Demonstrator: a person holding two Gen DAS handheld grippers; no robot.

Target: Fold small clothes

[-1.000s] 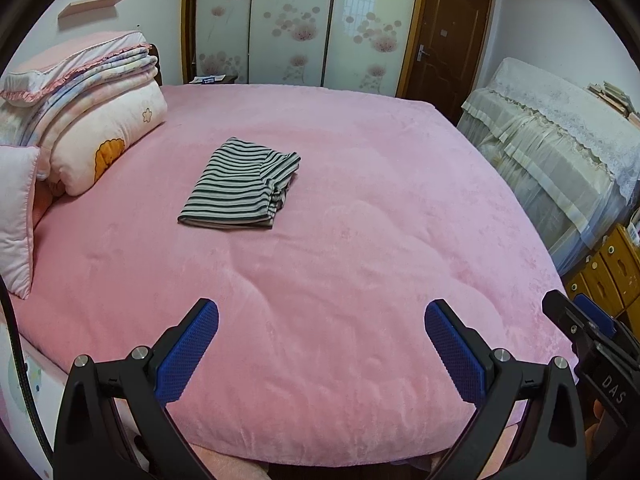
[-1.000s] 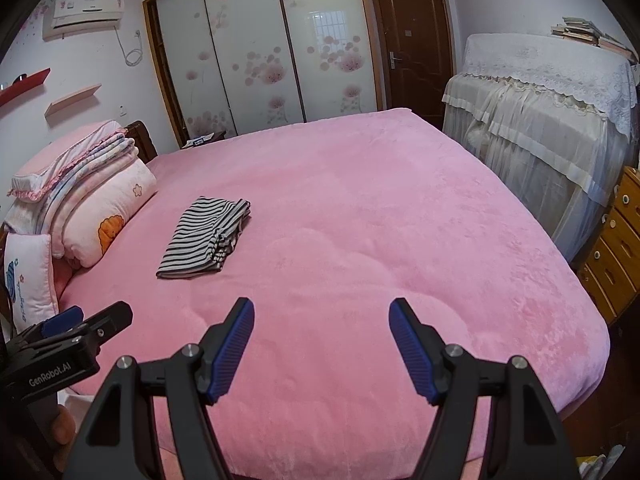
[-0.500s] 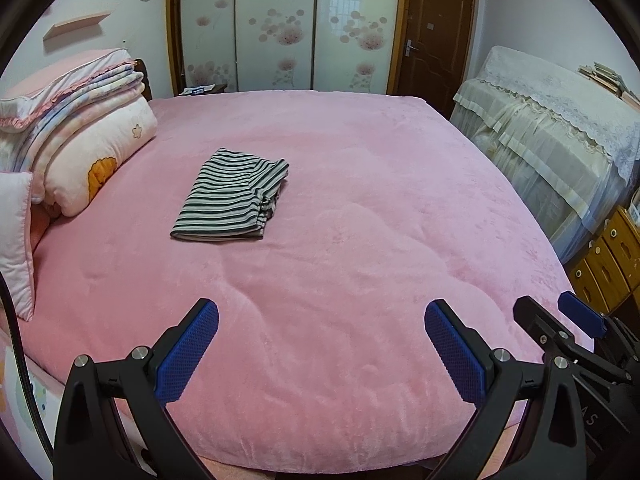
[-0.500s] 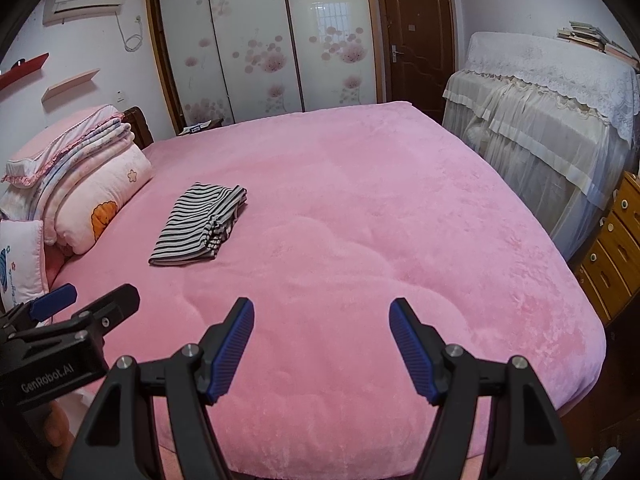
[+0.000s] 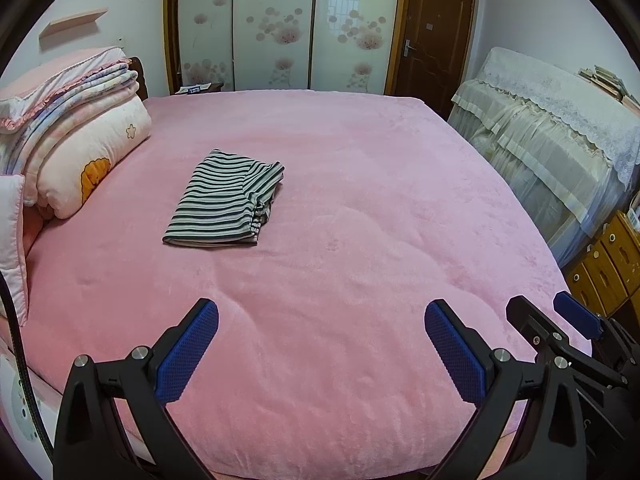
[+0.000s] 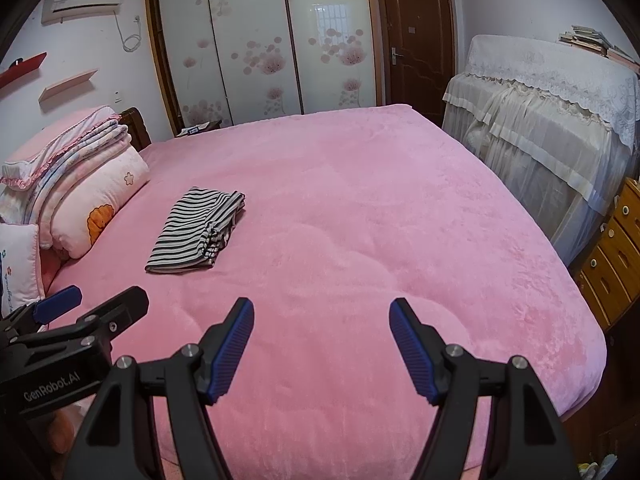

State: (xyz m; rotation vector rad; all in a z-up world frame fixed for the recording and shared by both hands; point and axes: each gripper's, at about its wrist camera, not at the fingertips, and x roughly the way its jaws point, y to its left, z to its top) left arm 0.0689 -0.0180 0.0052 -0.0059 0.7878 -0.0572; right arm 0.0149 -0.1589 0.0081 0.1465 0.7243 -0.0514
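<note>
Left wrist view first: the left gripper (image 5: 320, 344) hangs over the near edge of the bed (image 5: 360, 400) with its blue pads (image 5: 188, 354) spread wide and nothing between them. Beside it, the right gripper (image 6: 322, 340) is likewise spread and empty, also above the near edge.

Further out, well apart from both tools, the striped garment (image 5: 226, 202) lies toward the bed's left side, near the stacked bedding (image 5: 76, 140) at the left edge. It already looks folded over into a rough rectangle, with layered edges showing along its right side and a slightly bunched far right corner.

Judging by its look, it is thin knit cloth: light, limp, and likely to sag or unfold if lifted from one point only. It should not slip much in the textured pads, and it is not fragile. The plush cover may cling and drag the lower layer. A sensible hold would be the two near corners, pinching all layers together, one gripper on each.
</note>
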